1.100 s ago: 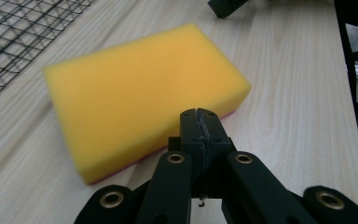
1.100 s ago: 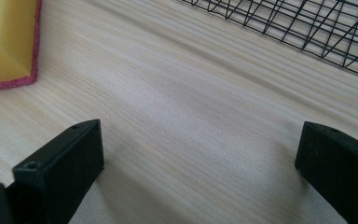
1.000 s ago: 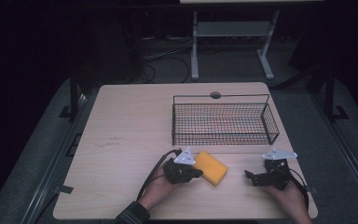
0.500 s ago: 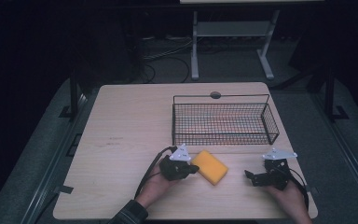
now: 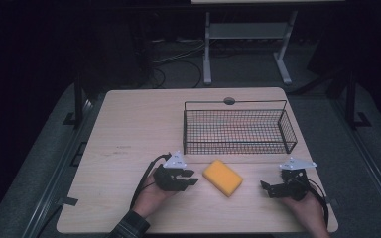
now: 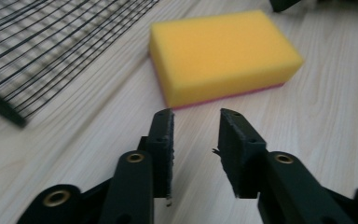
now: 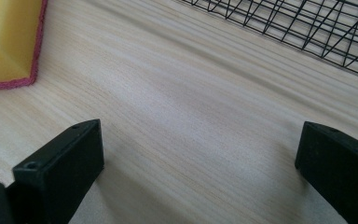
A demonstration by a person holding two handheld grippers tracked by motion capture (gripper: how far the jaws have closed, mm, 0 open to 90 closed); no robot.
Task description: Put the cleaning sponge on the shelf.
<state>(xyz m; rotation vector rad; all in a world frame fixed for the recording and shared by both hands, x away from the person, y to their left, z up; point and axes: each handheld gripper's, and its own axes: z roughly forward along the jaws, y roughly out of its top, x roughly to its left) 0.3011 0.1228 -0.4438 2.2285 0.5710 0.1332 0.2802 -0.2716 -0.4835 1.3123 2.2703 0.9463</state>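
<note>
The left gripper (image 5: 189, 177) sits low on the table (image 5: 139, 129), its hand (image 5: 151, 196) reaching in from the near edge; its 2 jaws stand narrowly apart, aimed right at the sponge (image 5: 222, 177), empty. The sponge lies flat just near of the basket (image 5: 238, 130). The right gripper (image 5: 270, 188) rests right of the sponge, jaws wide apart, empty.

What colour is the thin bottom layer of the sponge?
Pinkish red, under a yellow body; the sponge shows it best in the left gripper view.
</note>
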